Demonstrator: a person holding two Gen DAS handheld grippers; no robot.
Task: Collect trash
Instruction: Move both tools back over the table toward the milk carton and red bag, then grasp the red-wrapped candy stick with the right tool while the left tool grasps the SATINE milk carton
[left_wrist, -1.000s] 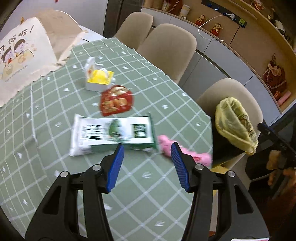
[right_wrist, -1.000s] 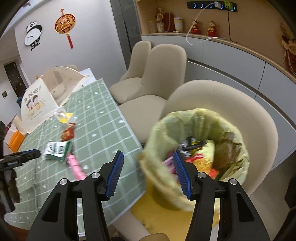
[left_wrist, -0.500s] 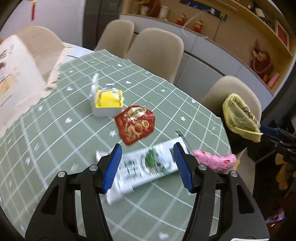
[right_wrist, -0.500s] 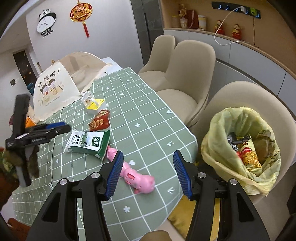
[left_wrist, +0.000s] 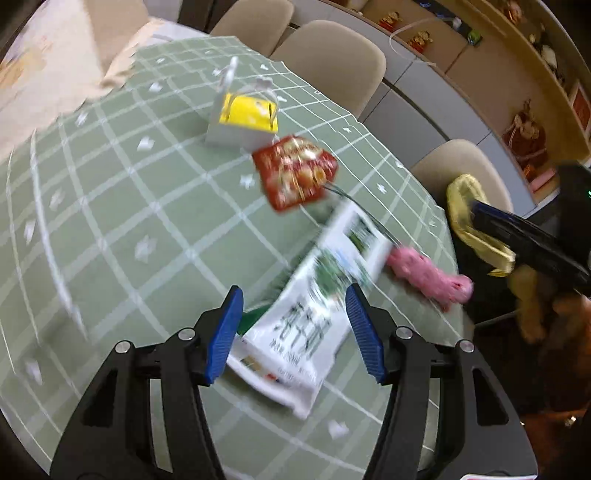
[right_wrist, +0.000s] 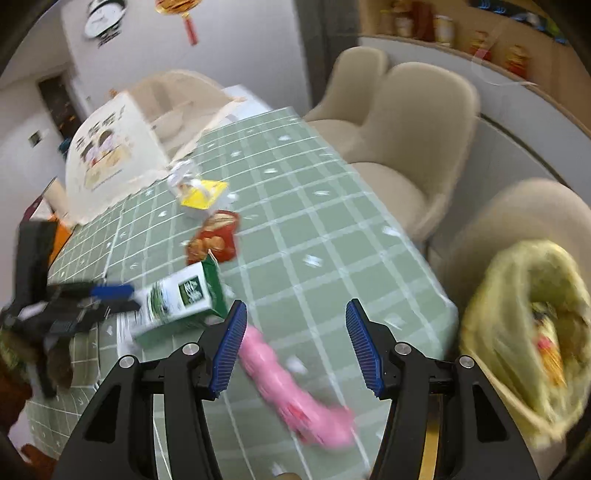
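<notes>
Motion blur smeared both wrist views, and the print on the green-and-white carton (left_wrist: 314, 306) could not be read. My left tongs (left_wrist: 293, 332) had just been opening and stood spread, the carton lying flat on the desk (left_wrist: 122, 206) between the blue pads, neither pad pressing on it. My right tongs (right_wrist: 293, 345) hung spread and empty above the pink wrapper (right_wrist: 291, 384) near the desk's near edge. Four pieces of trash lay on the green checked cloth: carton, pink wrapper, one red snack packet (left_wrist: 293, 177) and one small yellow-topped box (left_wrist: 243, 120) farther off. The yellow-lined trash bin (right_wrist: 524, 332) stood right of the desk, partly cut off. Three beige chairs (right_wrist: 413, 110) lined the far side.
</notes>
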